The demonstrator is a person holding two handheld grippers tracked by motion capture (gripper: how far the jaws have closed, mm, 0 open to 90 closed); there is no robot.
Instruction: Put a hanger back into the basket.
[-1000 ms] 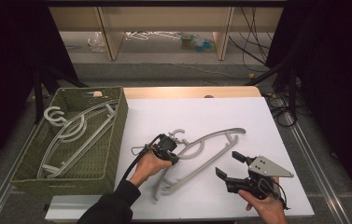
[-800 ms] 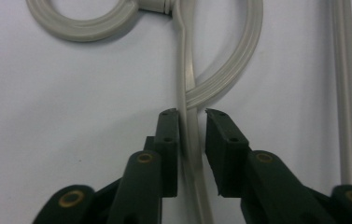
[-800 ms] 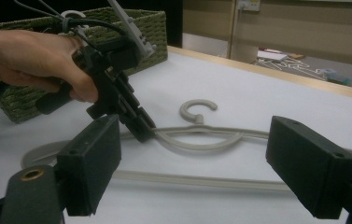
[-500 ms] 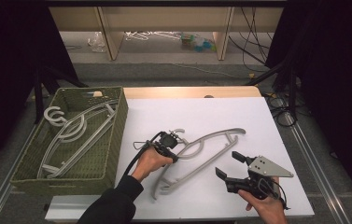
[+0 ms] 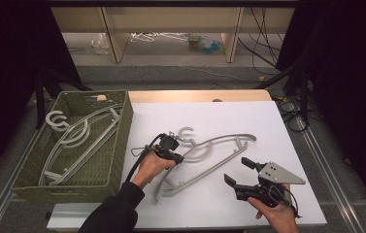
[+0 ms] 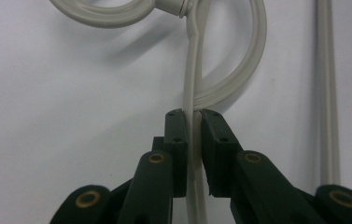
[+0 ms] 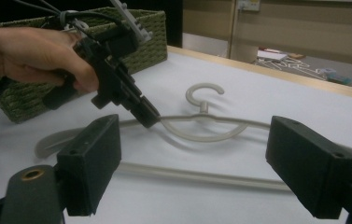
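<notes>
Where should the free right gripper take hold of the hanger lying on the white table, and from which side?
Probably the straight bottom bar of the hanger, coming from the person's side: it is thin, bare, and lies nearest the open right gripper. The left gripper is shut on the shoulder rod near the hook, so that end is taken.

Three hangers point(image 5: 209, 158), one basket point(image 5: 122, 141)

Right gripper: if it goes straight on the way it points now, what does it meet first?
Probably the hanger's straight bottom bar, lying just ahead of the open right gripper; beyond it the left gripper, though depth is unclear.
</notes>
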